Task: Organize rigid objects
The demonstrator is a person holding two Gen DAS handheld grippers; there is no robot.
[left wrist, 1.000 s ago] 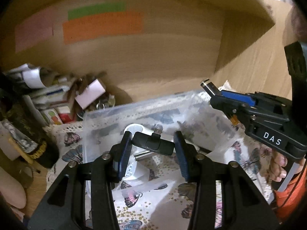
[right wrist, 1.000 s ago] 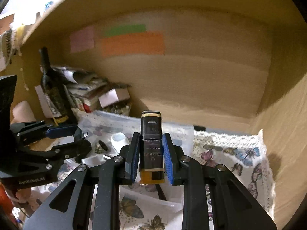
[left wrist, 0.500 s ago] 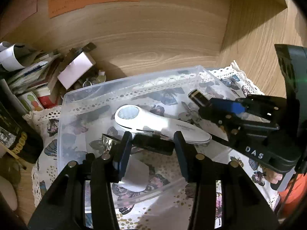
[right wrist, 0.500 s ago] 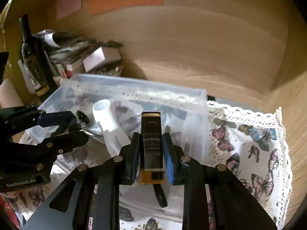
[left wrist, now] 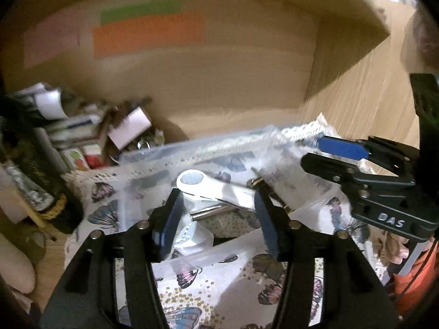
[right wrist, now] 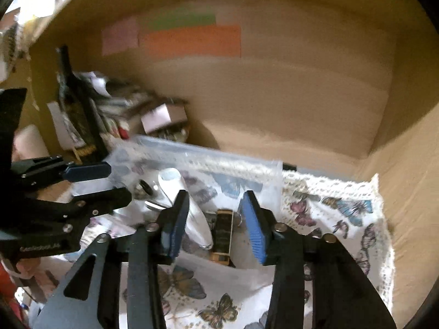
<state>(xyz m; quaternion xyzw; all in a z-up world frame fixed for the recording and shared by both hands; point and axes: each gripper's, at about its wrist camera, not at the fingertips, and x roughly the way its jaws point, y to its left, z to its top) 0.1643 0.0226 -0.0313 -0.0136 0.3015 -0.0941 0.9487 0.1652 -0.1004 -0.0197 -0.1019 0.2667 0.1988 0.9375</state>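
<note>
step: drop-off in clear plastic bin (right wrist: 263, 168) | dark gold-trim box (right wrist: 222, 231) lies inside | right gripper (right wrist: 216, 223) & left gripper (left wrist: 218, 219) wide open, empty | next: grab another thing

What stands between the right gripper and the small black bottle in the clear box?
Nothing visible does. The right gripper is open above the clear box, and the black bottle lies directly below, beside the white device.

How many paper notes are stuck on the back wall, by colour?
pink note: 1
green note: 1
orange note: 1
Total: 3
</note>
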